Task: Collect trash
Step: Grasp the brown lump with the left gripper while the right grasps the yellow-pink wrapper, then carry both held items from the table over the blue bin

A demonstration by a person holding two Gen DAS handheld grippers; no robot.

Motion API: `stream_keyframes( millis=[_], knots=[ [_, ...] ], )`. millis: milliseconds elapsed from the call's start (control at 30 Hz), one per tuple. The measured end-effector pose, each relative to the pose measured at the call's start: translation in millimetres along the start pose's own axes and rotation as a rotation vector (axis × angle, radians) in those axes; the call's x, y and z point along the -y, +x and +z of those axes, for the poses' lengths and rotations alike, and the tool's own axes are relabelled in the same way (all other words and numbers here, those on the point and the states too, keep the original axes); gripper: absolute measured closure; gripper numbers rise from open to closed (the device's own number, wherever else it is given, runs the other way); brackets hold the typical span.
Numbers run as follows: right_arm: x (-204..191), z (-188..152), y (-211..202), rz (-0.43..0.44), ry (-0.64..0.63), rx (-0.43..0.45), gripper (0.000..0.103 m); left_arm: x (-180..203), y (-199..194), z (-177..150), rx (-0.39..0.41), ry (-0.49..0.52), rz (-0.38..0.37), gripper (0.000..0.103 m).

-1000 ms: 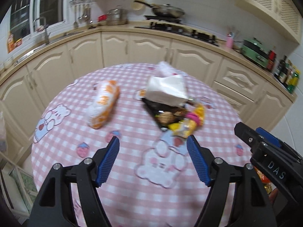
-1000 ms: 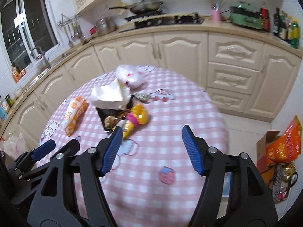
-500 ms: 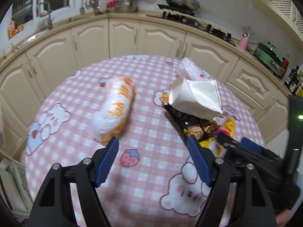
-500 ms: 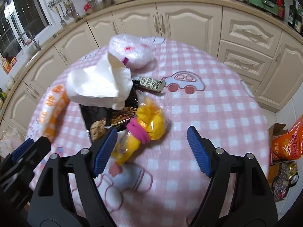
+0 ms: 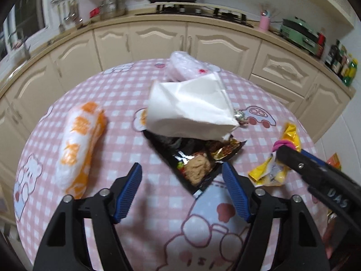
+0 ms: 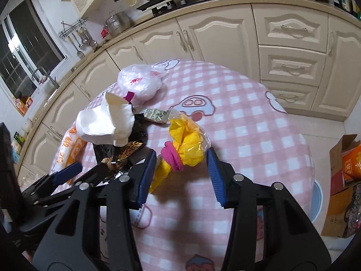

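Trash lies on a round table with a pink checked cloth (image 5: 126, 149). A black snack wrapper (image 5: 194, 162) lies under a crumpled white paper (image 5: 191, 108). An orange-and-white bag (image 5: 79, 142) lies to the left, a clear plastic bag (image 5: 187, 65) at the back. My left gripper (image 5: 182, 189) is open, its right finger by the wrapper's near corner. My right gripper (image 6: 180, 174) is open around a yellow wrapper with a pink band (image 6: 185, 144), which also shows in the left wrist view (image 5: 277, 162). The white paper (image 6: 106, 122) and clear bag (image 6: 140, 83) lie beyond.
Cream kitchen cabinets (image 5: 158, 43) and a counter with a stove and pans curve behind the table. A cardboard box with orange packets (image 6: 347, 164) stands on the floor at the right. A small silver wrapper (image 6: 155, 114) lies behind the yellow one.
Both grippers have moved forward and down toward the trash. The right gripper's fingers now straddle the yellow wrapper. The left gripper has shifted right, toward the black wrapper.
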State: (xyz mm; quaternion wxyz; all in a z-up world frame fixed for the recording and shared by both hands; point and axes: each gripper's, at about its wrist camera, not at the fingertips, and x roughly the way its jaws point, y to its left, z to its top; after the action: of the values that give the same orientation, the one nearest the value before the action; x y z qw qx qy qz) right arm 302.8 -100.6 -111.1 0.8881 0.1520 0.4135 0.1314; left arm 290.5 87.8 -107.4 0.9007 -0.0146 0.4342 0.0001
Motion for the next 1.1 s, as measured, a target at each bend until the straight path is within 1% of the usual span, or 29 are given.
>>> stream_keyframes(
  millis=[67, 100, 133, 200, 300, 500, 667, 900, 1000, 1100],
  knots=[
    [5, 0, 0, 0.005, 0.006, 0.000, 0.057, 6, 9, 0, -0.017, 0.019, 0.011, 0.063],
    [6, 0, 0, 0.008, 0.011, -0.001, 0.057, 8, 13, -1, -0.030, 0.031, 0.016, 0.066],
    [8, -1, 1, 0.011, 0.017, -0.003, 0.057, 10, 16, -2, -0.032, 0.043, 0.039, 0.067],
    [10, -2, 1, 0.014, 0.024, -0.009, 0.058, 10, 13, -3, -0.005, 0.049, 0.051, 0.077],
    [12, -4, -2, 0.006, 0.027, -0.008, 0.058, 9, 3, -4, 0.022, 0.038, 0.044, 0.083],
    [10, -9, -21, -0.007, 0.019, 0.011, 0.058, 9, -14, -8, 0.054, 0.029, 0.041, 0.083],
    [10, -18, -39, -0.021, 0.023, 0.022, 0.057, 18, -32, -18, 0.076, 0.044, 0.003, 0.083],
    [19, -34, -72, -0.050, 0.039, 0.053, 0.057, 45, -53, -32, 0.093, 0.093, -0.044, 0.083],
    [30, -44, -89, -0.069, 0.059, 0.072, 0.057, 61, -60, -38, 0.093, 0.115, -0.078, 0.083],
    [42, -51, -103, -0.089, 0.084, 0.088, 0.057, 76, -64, -43, 0.088, 0.136, -0.094, 0.083]
  ],
)
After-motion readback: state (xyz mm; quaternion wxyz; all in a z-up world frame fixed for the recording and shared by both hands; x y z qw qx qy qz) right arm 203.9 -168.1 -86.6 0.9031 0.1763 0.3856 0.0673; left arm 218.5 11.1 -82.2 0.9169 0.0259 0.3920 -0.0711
